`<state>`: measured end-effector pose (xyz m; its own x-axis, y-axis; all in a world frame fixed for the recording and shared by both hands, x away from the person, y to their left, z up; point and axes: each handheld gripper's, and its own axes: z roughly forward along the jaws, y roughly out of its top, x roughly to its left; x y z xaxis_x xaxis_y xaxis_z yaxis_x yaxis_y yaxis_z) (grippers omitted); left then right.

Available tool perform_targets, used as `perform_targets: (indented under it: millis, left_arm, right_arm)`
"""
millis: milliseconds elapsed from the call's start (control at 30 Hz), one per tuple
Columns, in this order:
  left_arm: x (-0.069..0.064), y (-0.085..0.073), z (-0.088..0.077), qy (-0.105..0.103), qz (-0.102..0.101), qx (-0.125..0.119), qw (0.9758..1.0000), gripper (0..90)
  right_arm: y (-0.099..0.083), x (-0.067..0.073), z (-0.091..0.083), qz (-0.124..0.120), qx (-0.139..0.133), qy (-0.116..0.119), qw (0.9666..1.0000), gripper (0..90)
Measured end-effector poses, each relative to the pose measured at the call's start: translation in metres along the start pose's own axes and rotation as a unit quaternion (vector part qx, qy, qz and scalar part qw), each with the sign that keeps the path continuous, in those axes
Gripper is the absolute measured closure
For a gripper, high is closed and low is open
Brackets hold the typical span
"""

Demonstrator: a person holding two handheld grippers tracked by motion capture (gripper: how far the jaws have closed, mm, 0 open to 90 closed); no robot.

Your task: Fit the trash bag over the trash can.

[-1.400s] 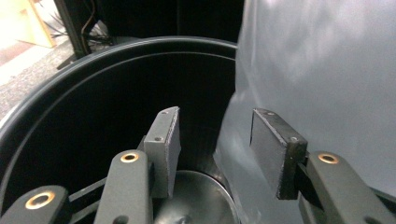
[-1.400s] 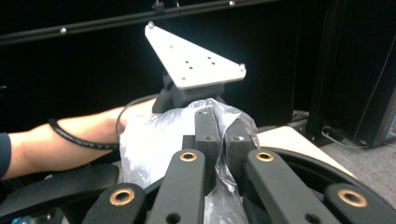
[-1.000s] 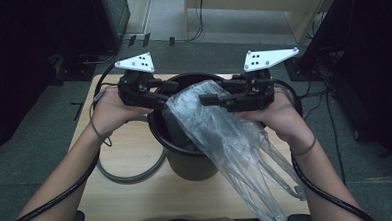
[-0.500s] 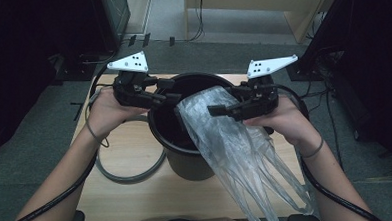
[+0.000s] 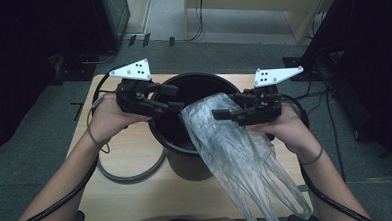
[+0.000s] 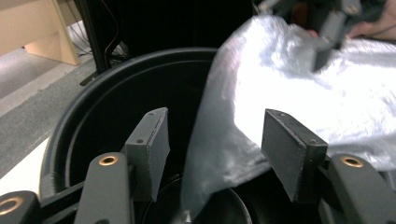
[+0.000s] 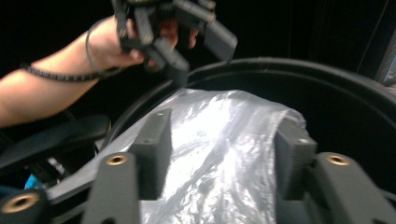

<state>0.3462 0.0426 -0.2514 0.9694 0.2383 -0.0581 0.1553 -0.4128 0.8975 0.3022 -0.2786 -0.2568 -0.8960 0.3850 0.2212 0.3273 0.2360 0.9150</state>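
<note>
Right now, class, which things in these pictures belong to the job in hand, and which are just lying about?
In the job:
- plastic bag
- black bin
- left gripper
- right gripper

Lying about:
- grey ring flat on the table, beside the bin
- cables on the floor
- wooden furniture behind

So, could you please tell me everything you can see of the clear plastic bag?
The clear plastic bag is thin, crinkled and glossy. Its upper end drapes over the near rim of the black bucket; the rest trails down over the table's near edge. The right gripper has it between its jaws; the left gripper has an edge between open jaws.
</note>
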Motion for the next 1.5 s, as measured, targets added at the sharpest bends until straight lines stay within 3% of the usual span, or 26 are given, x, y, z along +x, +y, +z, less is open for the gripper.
perform_targets:
  millis: [167, 367, 567, 600, 867, 933, 1033, 1333, 1500]
  left_arm:
    - [-0.006, -0.004, -0.007, -0.002, 0.013, -0.008, 0.9999, 38.7]
    - [-0.011, -0.005, -0.007, 0.0, 0.034, -0.015, 0.9993, 34.7]
    - [-0.011, -0.002, 0.004, -0.006, 0.029, -0.008, 0.9995, 33.0]
    - [-0.011, -0.001, 0.006, -0.008, 0.025, -0.003, 0.9997, 35.3]
    - [-0.01, -0.001, 0.011, -0.01, 0.001, 0.019, 0.9998, 79.8]
    - [-0.009, -0.001, 0.012, -0.011, -0.007, 0.027, 0.9996, 86.0]
    - [-0.006, -0.002, 0.011, -0.016, -0.015, 0.032, 0.9992, 88.4]
    - [0.005, -0.009, 0.0, -0.001, -0.022, 0.019, 0.9996, 88.2]
    - [0.012, -0.013, -0.004, 0.007, -0.03, 0.017, 0.9994, 88.0]
  right_arm:
    - [0.006, -0.004, -0.002, 0.018, -0.022, -0.016, 0.9995, 53.8]
    - [0.011, -0.008, 0.001, 0.037, -0.04, -0.013, 0.9984, 54.2]
    - [0.016, -0.005, 0.013, 0.034, -0.041, -0.001, 0.9986, 54.7]
    - [0.017, -0.004, 0.015, 0.035, -0.04, 0.002, 0.9986, 54.8]
    - [0.018, -0.003, 0.021, 0.032, -0.033, 0.005, 0.9989, 54.7]
    - [0.017, -0.003, 0.02, 0.032, -0.032, 0.002, 0.999, 54.2]
    - [0.015, -0.004, 0.017, 0.034, -0.031, -0.001, 0.9989, 53.1]
    - [0.005, -0.011, -0.003, 0.046, -0.044, -0.025, 0.9977, 50.9]
    - [-0.002, -0.013, -0.013, 0.033, -0.04, -0.042, 0.9978, 52.4]
